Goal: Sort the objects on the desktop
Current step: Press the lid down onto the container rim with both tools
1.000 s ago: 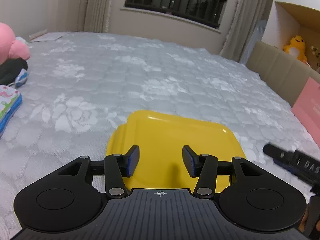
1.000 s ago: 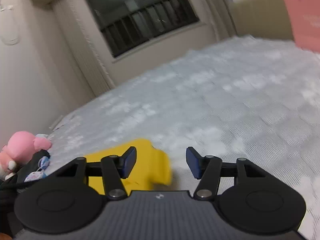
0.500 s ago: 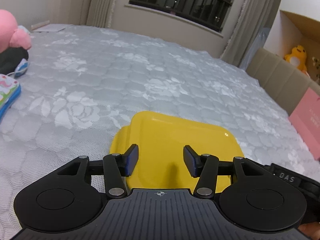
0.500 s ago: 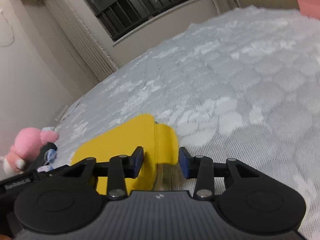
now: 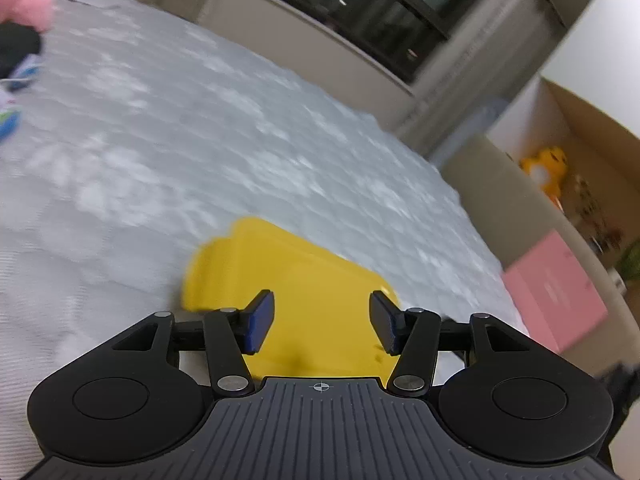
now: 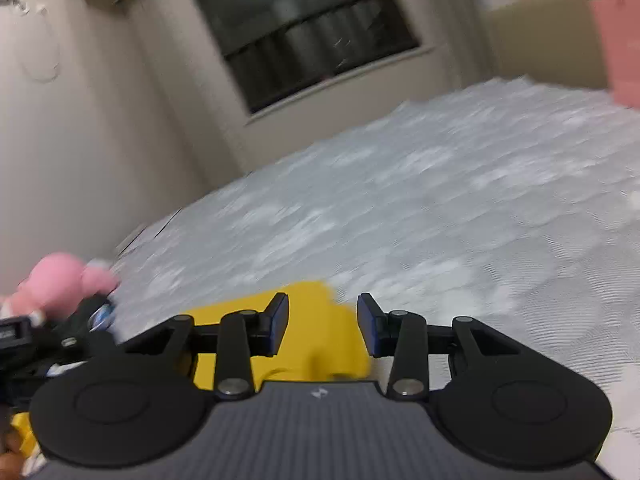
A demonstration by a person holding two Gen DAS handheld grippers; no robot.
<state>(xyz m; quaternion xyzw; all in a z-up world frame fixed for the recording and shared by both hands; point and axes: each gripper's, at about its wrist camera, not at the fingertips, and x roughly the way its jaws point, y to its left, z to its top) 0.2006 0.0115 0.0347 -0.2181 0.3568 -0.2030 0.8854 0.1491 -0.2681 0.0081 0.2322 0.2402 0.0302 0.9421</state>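
A yellow plastic tray [image 5: 312, 276] lies on the grey quilted bed [image 5: 224, 128]. My left gripper [image 5: 322, 326] is open and empty, its fingers over the tray's near part. My right gripper [image 6: 323, 328] is also open and empty, with the tray's side handle [image 6: 326, 320] showing between and below its fingers. Whether the pads touch the handle I cannot tell. Both views are blurred by motion.
A pink plush toy [image 6: 64, 280] and dark items lie at the bed's left side. A pink box [image 5: 556, 292] leans against the beige headboard [image 5: 500, 184] on the right. A cardboard box holds a yellow plush [image 5: 546, 164]. A window is beyond the bed.
Both cameras have tilted and swung, blurring the scene. The right gripper has drawn back slightly from the tray handle and its fingers have spread a little wider. The tray stays on the bed.
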